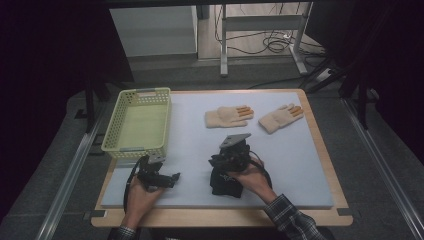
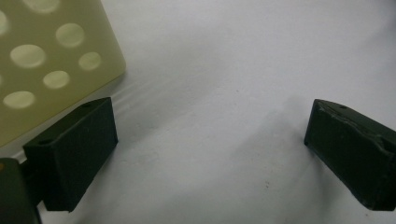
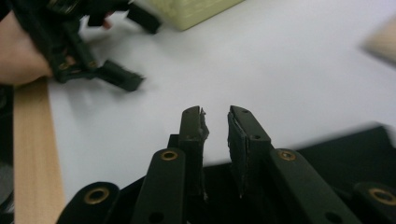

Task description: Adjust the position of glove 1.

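Beige gloves (image 1: 228,117) (image 1: 280,117) lie flat on the mat's (image 1: 300,165) far right side, well clear of the yellow-green basket (image 1: 137,121) at its left edge. Right gripper (image 3: 215,119), jaws slightly apart on nothing, sits mid-mat short of them. Left gripper (image 2: 210,144) waits wide open just below the basket corner, likely staged for a drop-off.

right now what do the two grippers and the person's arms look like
Both grippers are black. The left gripper has blocky rectangular jaw pads and a black cable looping behind it. The right gripper has slim flat jaws on arms with brass-coloured rivets, and carries a grey three-cornered plate on top. The right hand comes out of a dark plaid sleeve.
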The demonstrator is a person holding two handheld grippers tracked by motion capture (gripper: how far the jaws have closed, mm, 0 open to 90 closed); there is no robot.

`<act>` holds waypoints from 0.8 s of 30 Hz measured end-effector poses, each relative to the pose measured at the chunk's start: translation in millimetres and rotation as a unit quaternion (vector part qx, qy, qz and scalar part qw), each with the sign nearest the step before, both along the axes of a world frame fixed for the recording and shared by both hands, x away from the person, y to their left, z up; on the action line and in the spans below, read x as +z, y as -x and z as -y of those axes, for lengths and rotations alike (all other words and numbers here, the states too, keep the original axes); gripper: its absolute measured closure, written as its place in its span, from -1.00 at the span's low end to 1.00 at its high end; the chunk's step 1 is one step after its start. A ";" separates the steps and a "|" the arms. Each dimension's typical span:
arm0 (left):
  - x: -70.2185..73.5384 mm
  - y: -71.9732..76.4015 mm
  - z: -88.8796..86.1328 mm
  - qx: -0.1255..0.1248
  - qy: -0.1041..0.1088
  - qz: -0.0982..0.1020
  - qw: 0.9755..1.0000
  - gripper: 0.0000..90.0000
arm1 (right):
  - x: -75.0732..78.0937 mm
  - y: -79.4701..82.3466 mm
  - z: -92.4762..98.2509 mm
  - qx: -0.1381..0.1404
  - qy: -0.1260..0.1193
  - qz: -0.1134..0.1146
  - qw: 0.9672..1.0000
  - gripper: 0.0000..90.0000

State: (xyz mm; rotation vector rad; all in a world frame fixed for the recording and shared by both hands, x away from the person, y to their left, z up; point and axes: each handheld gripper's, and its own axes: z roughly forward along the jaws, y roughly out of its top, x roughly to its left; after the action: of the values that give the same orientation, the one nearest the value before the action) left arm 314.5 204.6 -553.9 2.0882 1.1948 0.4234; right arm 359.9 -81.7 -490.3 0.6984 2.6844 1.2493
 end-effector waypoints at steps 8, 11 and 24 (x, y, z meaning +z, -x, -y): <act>0.0 0.1 0.1 0.000 0.001 -0.001 1.000 -0.94 | -19.8 8.5 -16.7 0.031 0.057 -0.012 0.998 0.67; 0.0 0.1 0.1 0.000 0.001 -0.001 1.000 -0.94 | -18.1 14.6 -5.6 0.031 0.062 -0.012 0.998 0.70; 0.2 0.1 -0.1 -0.001 -0.001 -0.002 1.000 -0.94 | 6.2 23.6 51.6 -0.021 0.026 0.022 0.999 0.50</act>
State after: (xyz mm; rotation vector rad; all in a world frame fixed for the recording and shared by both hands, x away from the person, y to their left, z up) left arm 314.4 204.8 -553.7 2.0925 1.1943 0.4209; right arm 336.3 -133.3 -484.1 0.7098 2.6426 1.1659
